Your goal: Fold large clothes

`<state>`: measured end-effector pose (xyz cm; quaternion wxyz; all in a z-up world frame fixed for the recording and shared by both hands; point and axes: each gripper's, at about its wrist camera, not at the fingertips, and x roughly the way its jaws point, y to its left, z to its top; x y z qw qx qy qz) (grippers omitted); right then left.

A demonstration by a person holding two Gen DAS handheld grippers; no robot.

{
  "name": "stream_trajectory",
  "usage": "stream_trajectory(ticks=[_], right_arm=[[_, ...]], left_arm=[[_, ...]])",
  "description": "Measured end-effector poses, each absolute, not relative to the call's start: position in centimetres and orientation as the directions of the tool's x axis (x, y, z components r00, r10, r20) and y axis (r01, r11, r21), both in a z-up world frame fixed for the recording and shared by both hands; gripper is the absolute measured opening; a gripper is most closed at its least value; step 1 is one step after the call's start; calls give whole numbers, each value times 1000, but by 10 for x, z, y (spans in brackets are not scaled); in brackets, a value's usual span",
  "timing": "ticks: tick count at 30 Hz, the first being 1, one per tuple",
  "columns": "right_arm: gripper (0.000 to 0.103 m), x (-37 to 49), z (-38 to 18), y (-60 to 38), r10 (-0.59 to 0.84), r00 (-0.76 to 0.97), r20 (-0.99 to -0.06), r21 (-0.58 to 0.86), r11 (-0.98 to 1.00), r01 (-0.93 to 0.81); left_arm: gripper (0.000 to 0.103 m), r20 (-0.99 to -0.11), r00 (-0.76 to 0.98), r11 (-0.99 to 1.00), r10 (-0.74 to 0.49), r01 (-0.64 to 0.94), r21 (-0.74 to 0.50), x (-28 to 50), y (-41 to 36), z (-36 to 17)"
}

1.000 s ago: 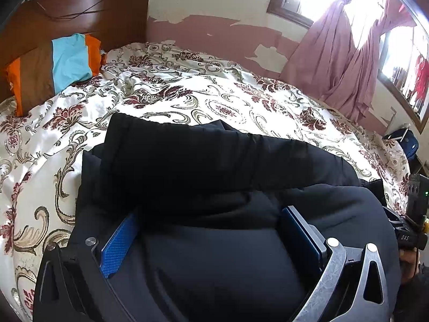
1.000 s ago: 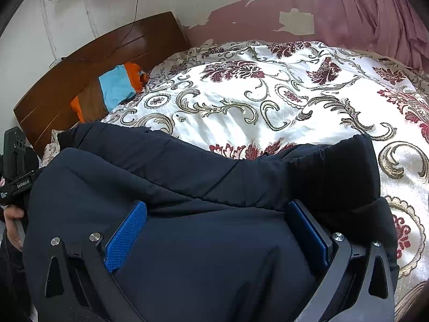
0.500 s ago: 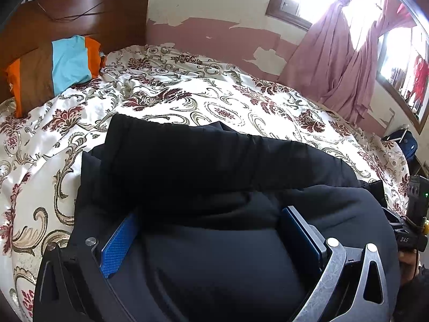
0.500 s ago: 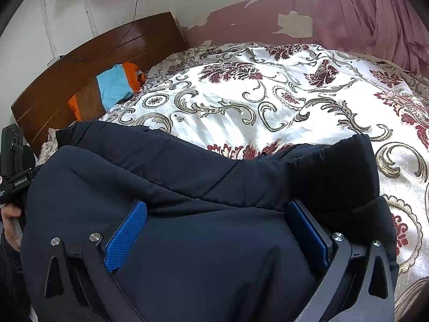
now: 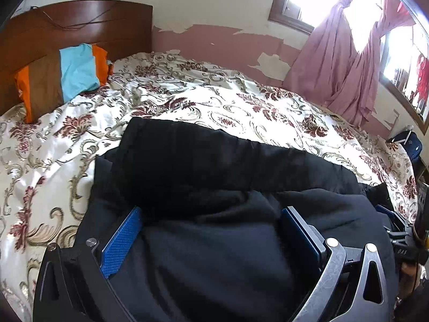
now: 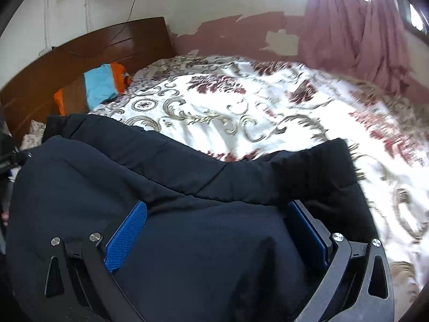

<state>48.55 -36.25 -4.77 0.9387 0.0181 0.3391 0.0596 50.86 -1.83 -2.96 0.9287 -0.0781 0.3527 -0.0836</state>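
A large dark navy padded garment [image 5: 214, 166] lies on the floral bedspread [image 5: 187, 102], bunched at the near edge; it also shows in the right wrist view [image 6: 134, 166]. My left gripper [image 5: 211, 217] has its blue-padded jaws spread wide with a thick fold of the garment between them. My right gripper [image 6: 217, 212] holds another thick fold of the same garment the same way. The right gripper's body shows at the right edge of the left wrist view [image 5: 407, 241]. The fabric hides the fingertips.
A wooden headboard [image 5: 80, 24] stands at the back left with an orange, brown and blue pillow [image 5: 67, 77] against it. Pink curtains [image 5: 348, 61] hang by the windows on the right. A dark blue object [image 5: 410, 145] sits beyond the bed's right edge.
Both grippers have risen and tilted up with the garment in them; more wall and window show. The right wrist view is motion-blurred now.
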Motion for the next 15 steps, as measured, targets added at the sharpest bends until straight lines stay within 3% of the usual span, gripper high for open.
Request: stream_trajectory(ticks=[5, 10, 15], right_arm=[[102, 446, -9, -369, 88, 821, -565, 24, 996, -91], [102, 405, 18, -384, 61, 838, -542, -17, 996, -84], [102, 367, 28, -408, 49, 840, -540, 22, 999, -44]], left_arm=[[103, -612, 756, 968, -232, 115, -224, 484, -5, -3], [103, -597, 793, 981, -121, 2, -195, 451, 30, 14], [103, -628, 770, 946, -117, -107, -308, 427, 71, 13]])
